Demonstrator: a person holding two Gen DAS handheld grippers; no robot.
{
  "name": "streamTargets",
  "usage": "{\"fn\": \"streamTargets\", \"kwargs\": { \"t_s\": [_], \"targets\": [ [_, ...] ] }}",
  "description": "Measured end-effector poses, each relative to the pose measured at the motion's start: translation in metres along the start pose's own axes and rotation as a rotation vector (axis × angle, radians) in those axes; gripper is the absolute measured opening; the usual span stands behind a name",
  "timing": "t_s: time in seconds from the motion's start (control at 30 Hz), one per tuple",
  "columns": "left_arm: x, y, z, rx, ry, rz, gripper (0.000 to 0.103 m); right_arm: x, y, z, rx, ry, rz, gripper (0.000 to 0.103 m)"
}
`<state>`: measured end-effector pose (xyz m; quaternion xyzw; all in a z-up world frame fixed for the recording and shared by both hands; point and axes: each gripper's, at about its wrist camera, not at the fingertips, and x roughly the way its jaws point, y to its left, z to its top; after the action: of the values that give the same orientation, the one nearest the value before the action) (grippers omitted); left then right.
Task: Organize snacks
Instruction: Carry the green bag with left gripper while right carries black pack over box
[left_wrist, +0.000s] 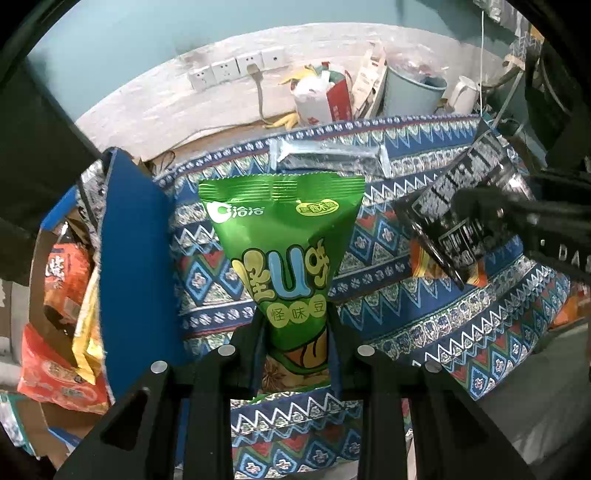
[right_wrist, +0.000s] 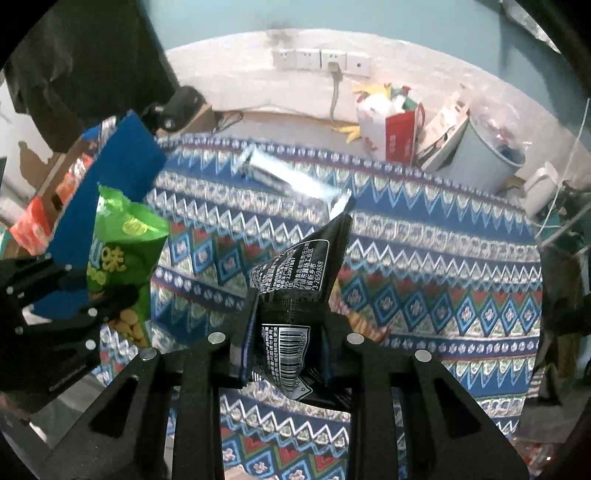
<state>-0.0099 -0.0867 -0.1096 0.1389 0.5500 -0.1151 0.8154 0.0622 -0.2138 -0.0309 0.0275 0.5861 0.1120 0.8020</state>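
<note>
Snacks: green packet (left_wrist: 284, 254) clamped at its lower end in left tongs (left_wrist: 295, 354), above patterned cloth (left_wrist: 424, 332). Black packet (right_wrist: 299, 295) gripped by right tongs (right_wrist: 288, 343). Silver packet (left_wrist: 328, 157) lies at 12 o'clock; blue box (left_wrist: 136, 266) at 9 o'clock.

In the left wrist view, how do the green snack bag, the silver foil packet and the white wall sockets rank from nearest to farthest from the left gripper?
1. Green snack bag: clamped in the left gripper.
2. Silver foil packet: lying on the patterned cloth, beyond the bag.
3. White wall sockets: on the far wall, upper left.
</note>
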Motion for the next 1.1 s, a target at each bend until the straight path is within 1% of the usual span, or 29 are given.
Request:
{"fn": "streamTargets", "kwargs": {
  "t_s": [0.2, 0.43, 0.77, 0.9, 1.1],
  "targets": [
    [-0.023, 0.013, 0.004, -0.004, -0.067, 0.028, 0.028, -0.020, 0.005, 0.020, 0.017, -0.072, 0.023, 0.025],
    [-0.049, 0.033, 0.006, -0.022, -0.134, 0.056, 0.028, -0.035, 0.021, 0.039, 0.005, -0.124, 0.052, 0.025],
    [-0.080, 0.062, 0.006, -0.073, -0.205, 0.050, 0.028, -0.043, 0.058, 0.057, -0.041, -0.160, 0.102, 0.026],
    [-0.091, 0.082, 0.003, -0.112, -0.229, 0.051, 0.028, -0.043, 0.074, 0.064, -0.055, -0.167, 0.125, 0.026],
    [-0.096, 0.113, -0.008, -0.169, -0.240, 0.068, 0.028, -0.038, 0.100, 0.076, -0.086, -0.166, 0.151, 0.026]
  ]
}}
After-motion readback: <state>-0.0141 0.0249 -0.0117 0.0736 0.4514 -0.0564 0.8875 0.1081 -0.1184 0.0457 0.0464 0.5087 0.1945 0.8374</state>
